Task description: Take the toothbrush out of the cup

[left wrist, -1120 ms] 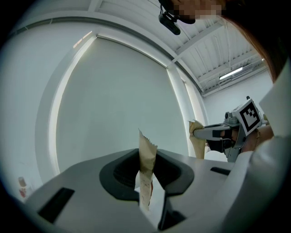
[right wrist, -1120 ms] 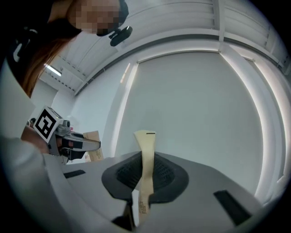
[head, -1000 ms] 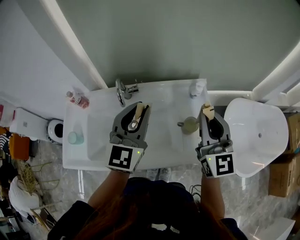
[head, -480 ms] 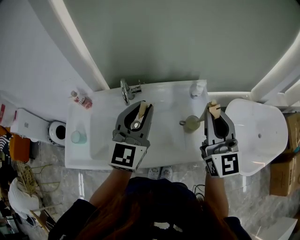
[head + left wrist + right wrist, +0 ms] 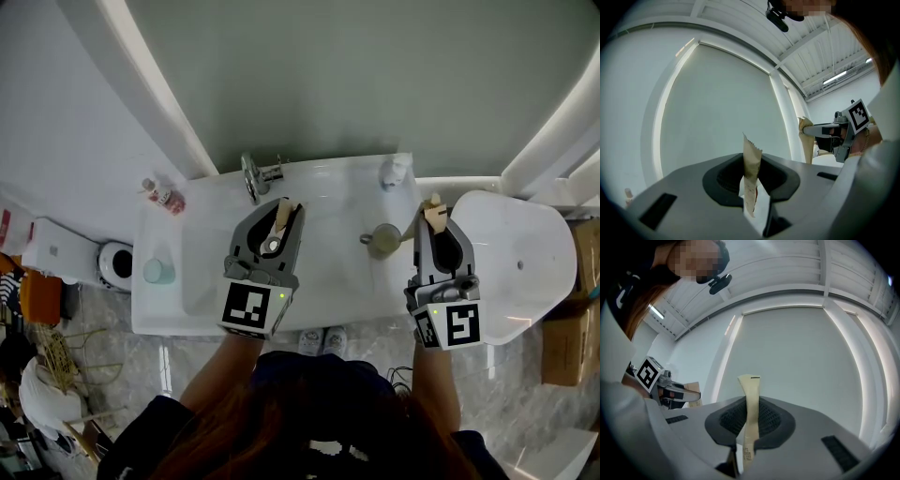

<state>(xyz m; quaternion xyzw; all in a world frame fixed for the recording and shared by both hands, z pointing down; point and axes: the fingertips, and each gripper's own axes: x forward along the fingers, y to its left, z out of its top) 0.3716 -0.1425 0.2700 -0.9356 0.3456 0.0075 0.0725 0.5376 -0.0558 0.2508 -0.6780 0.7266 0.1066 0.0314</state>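
1. Lower centre of the head view: left gripper (image 5: 283, 214) pinched narrow on a tan paper sachet (image 5: 751, 173) with a serrated top edge, above the white washbasin (image 5: 328, 298).
2. Lower right: right gripper (image 5: 434, 223) almost fully closed on what looks to be the toothbrush (image 5: 749, 413), a flat beige strip upright between the jaws, just right of the olive cup (image 5: 384, 241) and apparently apart from it.
3. Probably light, stiff and smooth. Best pinched across the flat faces at mid-handle, since it is liable to swivel if held near one end.
4. Lower end hidden under the right gripper. No telling bare wood from paper wrap, nor what the stub on the cup's left side is.
5. Farthest, upper centre: chrome tap (image 5: 253, 176).
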